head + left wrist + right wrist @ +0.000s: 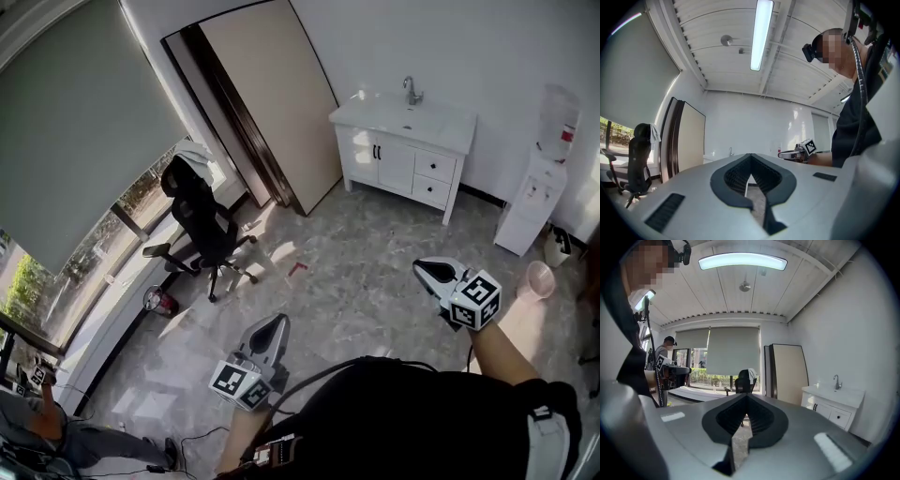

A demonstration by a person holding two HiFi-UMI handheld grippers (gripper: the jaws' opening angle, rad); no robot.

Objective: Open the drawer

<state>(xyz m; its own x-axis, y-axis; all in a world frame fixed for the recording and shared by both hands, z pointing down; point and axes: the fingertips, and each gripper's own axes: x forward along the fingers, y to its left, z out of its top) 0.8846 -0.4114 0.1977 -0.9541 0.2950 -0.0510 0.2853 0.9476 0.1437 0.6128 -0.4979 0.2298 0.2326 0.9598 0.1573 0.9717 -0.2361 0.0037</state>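
A white vanity cabinet (403,150) with a sink and tap stands against the far wall; two small drawers (433,167) with dark knobs sit one above the other on its right side, both closed. The right gripper view shows the cabinet (833,405) at the right, its drawers (840,417) closed. My left gripper (278,321) is held low over the floor, far from the cabinet, jaws shut and empty (749,164). My right gripper (421,267) is also well short of the cabinet, its jaws shut on nothing (746,401).
A black office chair (202,225) stands by the window at the left. A tall beige door panel (272,103) leans beside the cabinet. A white water dispenser (539,187) is at the far right. Another person (47,412) sits at the bottom left. The floor is grey tile.
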